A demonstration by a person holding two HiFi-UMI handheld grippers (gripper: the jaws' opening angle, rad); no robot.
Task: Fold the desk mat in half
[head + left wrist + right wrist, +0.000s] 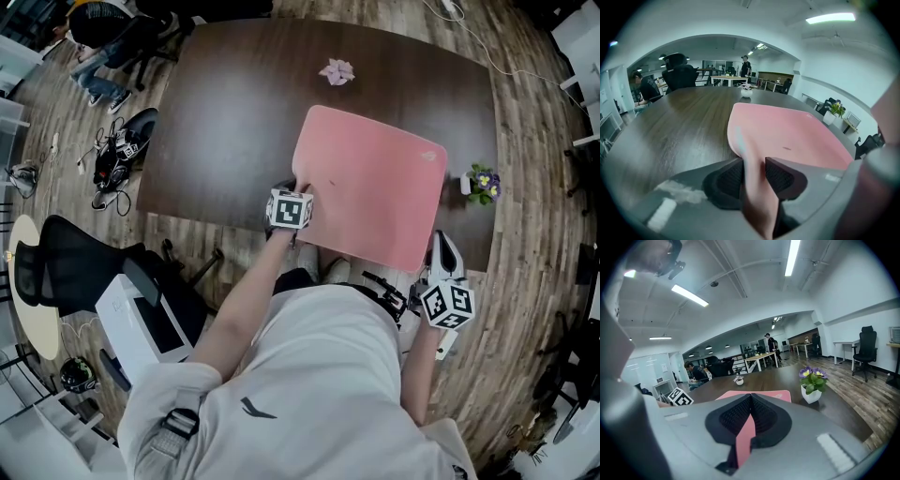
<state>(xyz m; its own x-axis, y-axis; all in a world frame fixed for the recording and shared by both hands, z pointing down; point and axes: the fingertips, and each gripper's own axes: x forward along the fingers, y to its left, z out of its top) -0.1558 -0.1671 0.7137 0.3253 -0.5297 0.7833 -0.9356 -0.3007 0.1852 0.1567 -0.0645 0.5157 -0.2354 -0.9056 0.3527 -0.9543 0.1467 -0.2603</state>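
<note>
A pink desk mat [370,183] lies flat on the dark wooden table [234,112], tilted a little to the table's edges. My left gripper [298,186] is at the mat's near left corner. In the left gripper view that corner of the mat [787,136] rises between the pads and fills the gap, so the left gripper [753,164] is shut on it. My right gripper [439,246] is at the near right corner by the table's front edge. In the right gripper view the right gripper [750,416] is shut on the mat's [780,395] edge.
A small white pot of purple flowers [482,184] stands just right of the mat, close to the table edge. A small pink ornament [337,71] sits beyond the mat's far side. A black chair [66,262] and a white box [141,323] stand on the floor at my left.
</note>
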